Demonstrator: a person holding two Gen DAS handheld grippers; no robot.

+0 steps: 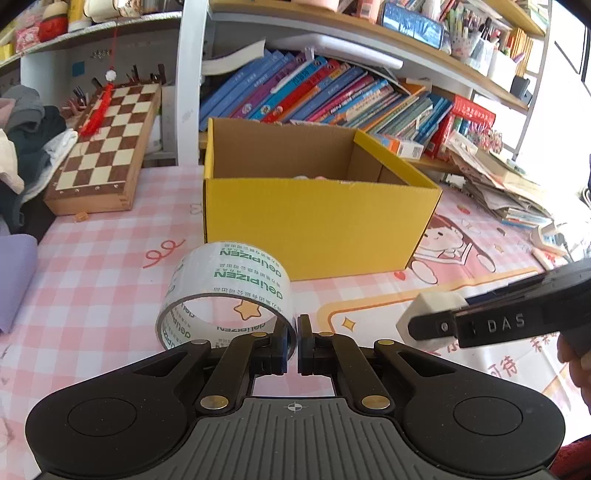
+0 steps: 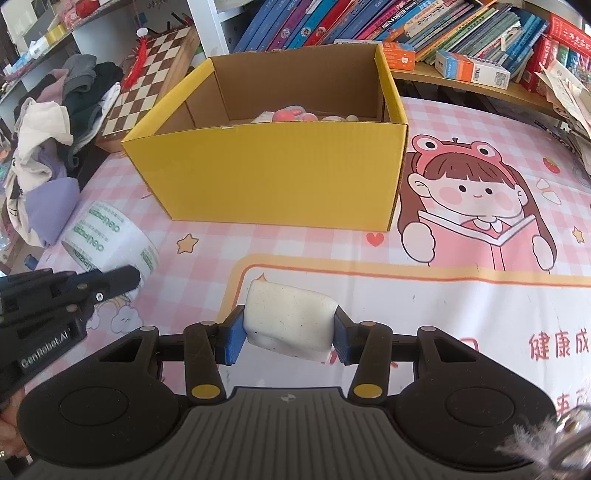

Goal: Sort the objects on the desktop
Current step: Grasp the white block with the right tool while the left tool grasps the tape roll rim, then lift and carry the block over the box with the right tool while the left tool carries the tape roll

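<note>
Yellow corrugated cardboard box (image 2: 273, 162) mid-surface, some toys already inside | right claw (image 2: 290, 326) clamps white squashy eraser block (image 2: 290, 323), not yet boxed | left claw (image 1: 297, 341) pinches clear printed tape roll (image 1: 229, 291) near box front, also pending

Left wrist view is taken low over the table, faced toward the yellow box (image 1: 317, 221) from close in front, slightly to its left. Right wrist view is taken higher and further right, angled down so the box (image 2: 273, 173) interior is seen. Shared by both: the box, chessboard (image 1: 107, 144) (image 2: 155, 74) left of it, book row (image 1: 325, 92) (image 2: 388, 22) behind it.
</note>
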